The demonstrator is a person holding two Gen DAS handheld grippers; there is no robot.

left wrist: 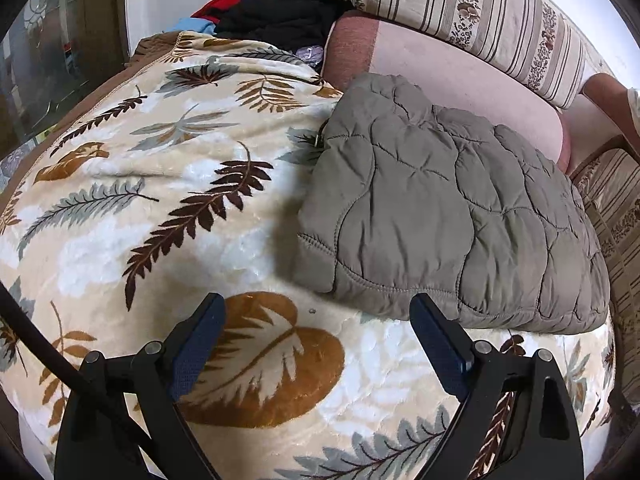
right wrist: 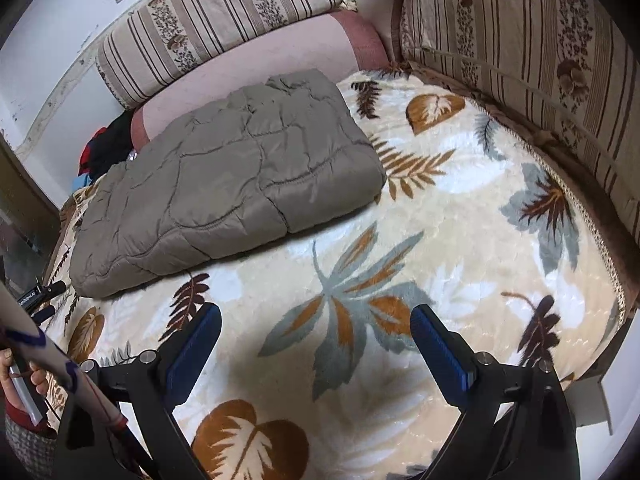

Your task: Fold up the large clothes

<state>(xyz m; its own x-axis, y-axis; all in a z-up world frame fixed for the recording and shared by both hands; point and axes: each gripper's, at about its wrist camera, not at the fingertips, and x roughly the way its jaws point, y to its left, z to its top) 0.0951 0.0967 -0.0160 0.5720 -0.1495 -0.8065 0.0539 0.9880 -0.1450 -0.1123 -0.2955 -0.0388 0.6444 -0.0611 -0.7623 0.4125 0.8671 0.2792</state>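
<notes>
A grey-brown quilted jacket (left wrist: 448,216) lies folded into a thick rectangle on a cream leaf-patterned blanket (left wrist: 160,200). In the left wrist view my left gripper (left wrist: 318,308) hangs open just short of the jacket's near edge, nothing between its blue pads. In the right wrist view the same jacket (right wrist: 236,176) lies up and to the left, well apart from my right gripper (right wrist: 316,318), which stands open over bare blanket (right wrist: 460,240). The left gripper's tips (right wrist: 44,300) show at the left edge.
Striped floral cushions (left wrist: 480,12) and a pink bolster (left wrist: 440,68) line the back. A pile of black, red and blue clothes (left wrist: 272,16) sits in the far corner. More striped cushions (right wrist: 540,60) run along the right side. A hand (right wrist: 24,376) shows at lower left.
</notes>
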